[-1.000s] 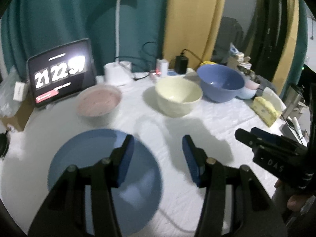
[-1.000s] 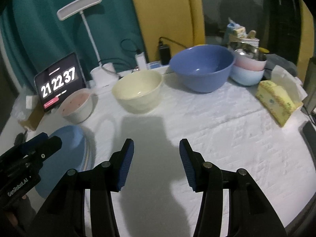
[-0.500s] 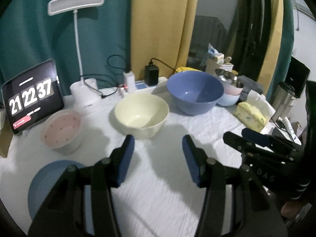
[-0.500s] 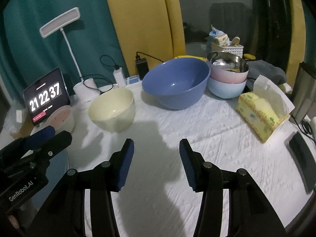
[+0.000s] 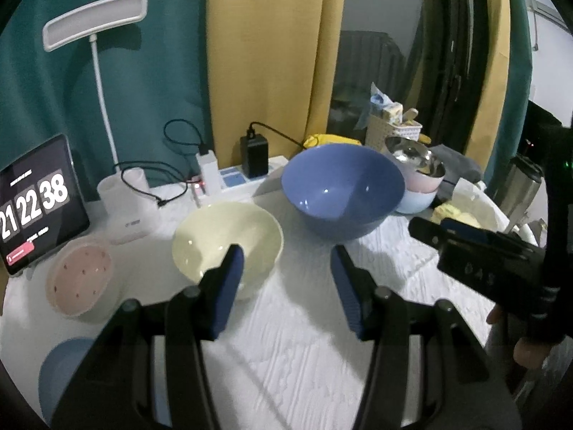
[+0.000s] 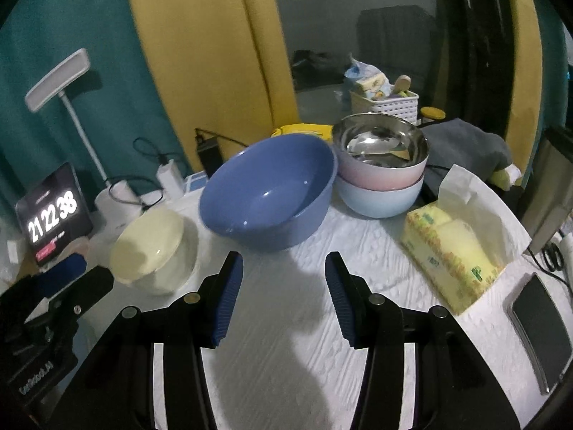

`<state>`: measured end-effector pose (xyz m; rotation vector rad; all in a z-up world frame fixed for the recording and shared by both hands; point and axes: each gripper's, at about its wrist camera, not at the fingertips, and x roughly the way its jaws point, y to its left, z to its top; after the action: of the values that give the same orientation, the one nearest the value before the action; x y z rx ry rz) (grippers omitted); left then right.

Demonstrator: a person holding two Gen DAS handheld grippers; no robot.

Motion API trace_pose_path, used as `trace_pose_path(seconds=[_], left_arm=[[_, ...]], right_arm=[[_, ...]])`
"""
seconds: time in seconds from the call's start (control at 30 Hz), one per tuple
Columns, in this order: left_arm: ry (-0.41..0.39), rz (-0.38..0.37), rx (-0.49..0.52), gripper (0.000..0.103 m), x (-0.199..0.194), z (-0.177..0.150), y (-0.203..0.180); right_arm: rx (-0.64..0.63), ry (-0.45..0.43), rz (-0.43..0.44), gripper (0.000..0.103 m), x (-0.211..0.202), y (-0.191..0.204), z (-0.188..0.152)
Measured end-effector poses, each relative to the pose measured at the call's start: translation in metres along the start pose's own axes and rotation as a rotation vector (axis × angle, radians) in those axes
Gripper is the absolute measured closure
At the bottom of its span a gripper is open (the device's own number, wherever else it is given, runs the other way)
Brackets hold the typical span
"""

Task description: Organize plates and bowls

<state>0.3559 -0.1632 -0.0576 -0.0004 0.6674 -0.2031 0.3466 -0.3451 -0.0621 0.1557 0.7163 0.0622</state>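
We count six bowls on the white cloth-covered table (image 6: 286, 376): small pink speckled bowl (image 5: 80, 281), pale yellow bowl (image 5: 225, 242), big blue plastic bowl (image 6: 266, 193), plus a stack of steel bowl (image 6: 381, 141) in pink bowl (image 6: 379, 175) in pale blue bowl (image 6: 379, 200). One blue plate (image 5: 59, 372), cut off at frame edge behind our left gripper (image 5: 286, 286). Left gripper and right gripper (image 6: 283, 294) both have jaws released, nothing between them. Bare cloth ahead of both; yellow tissue pack (image 6: 451, 251) and black phone (image 6: 540, 326) near the right edge.
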Motion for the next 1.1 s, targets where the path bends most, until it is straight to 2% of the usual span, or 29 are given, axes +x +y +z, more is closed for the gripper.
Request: trace_pose_path(seconds=[0.37,0.67,0.9,1.1], left_arm=[[0.012,0.014,-0.018,0.051,0.033,0.009,-0.003],[0.039,-0.009,-0.003,0.051,0.061,0.010,-0.016],[0.037,-0.013,0.027,0.051,0.087,0.010,-0.028],[0.024,0.014,0.061,0.052,0.100,0.009,-0.038]], right_arm=[[0.020,0.022,-0.002,0.052,0.051,-0.016,0.026],[0.056,0.106,-0.020,0.053,0.086,-0.036,0.004],[0.082,0.130,-0.025,0.072,0.101,-0.051,-0.009],[0.085,0.110,0.020,0.078,0.103,-0.055,-0.013]])
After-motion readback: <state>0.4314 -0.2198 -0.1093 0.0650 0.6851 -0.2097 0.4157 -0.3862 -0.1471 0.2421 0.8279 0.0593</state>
